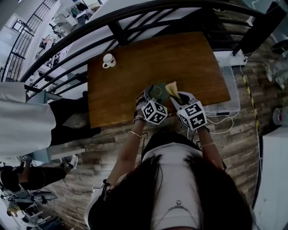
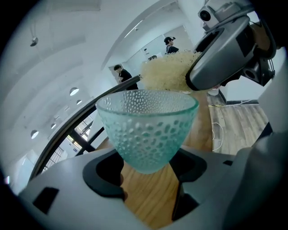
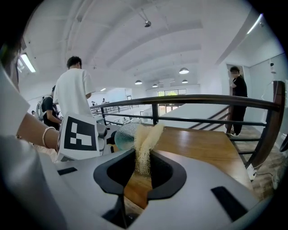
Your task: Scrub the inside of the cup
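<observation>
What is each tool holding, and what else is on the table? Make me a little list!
Left tool: shut on the bumpy green glass cup
Right tool: shut on the yellow scrubber
Scrubber position: up by the cup's rim, not plainly inside
Table: wooden, beside a dark railing
Also on table: white mug, near a far corner

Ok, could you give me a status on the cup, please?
Left hand-held gripper shut on green glass cup. Right hand-held gripper shut on loofah scrubber, by cup's rim. White mug well clear.
</observation>
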`<state>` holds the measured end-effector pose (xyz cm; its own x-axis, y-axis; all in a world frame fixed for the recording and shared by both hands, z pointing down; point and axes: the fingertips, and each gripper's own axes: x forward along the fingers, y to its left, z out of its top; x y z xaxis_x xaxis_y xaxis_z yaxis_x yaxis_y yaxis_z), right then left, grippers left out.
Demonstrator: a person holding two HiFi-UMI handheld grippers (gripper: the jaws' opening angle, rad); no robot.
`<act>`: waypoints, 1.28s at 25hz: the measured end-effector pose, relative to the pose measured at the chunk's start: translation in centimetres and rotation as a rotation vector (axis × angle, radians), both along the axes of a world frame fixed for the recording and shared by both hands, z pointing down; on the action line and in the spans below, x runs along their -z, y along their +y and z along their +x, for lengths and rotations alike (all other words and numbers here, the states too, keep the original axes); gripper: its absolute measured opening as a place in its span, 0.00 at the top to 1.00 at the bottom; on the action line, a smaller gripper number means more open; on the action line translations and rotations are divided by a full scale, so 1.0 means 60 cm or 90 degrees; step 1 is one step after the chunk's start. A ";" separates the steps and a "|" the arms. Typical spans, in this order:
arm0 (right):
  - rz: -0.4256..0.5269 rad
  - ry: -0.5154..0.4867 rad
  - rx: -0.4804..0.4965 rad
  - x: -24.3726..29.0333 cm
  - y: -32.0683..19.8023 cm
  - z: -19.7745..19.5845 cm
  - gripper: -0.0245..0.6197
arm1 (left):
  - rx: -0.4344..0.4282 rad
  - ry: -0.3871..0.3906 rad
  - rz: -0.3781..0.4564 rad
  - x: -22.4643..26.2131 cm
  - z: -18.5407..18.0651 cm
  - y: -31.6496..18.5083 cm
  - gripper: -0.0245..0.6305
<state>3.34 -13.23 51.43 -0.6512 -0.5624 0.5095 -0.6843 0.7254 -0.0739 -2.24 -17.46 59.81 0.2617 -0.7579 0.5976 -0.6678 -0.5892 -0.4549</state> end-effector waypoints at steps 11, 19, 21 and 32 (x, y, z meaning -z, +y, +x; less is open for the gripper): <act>-0.005 0.016 0.045 0.009 0.006 -0.015 0.81 | -0.038 -0.086 0.049 0.013 -0.008 -0.016 0.47; -0.035 0.066 0.105 0.003 0.016 -0.041 0.81 | -0.075 -0.127 0.078 0.025 0.000 -0.026 0.47; -0.050 0.078 0.112 -0.005 0.015 -0.044 0.81 | -0.084 -0.146 0.090 0.026 0.002 -0.030 0.47; -0.156 0.097 0.146 -0.021 0.005 -0.054 0.81 | -0.139 -0.250 0.192 0.058 0.002 -0.046 0.47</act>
<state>0.10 -12.93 52.70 -0.6527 -0.2593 0.7119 -0.5224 0.8346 -0.1750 -2.11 -20.21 56.36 0.2325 -0.8640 0.4466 -0.2897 -0.4999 -0.8162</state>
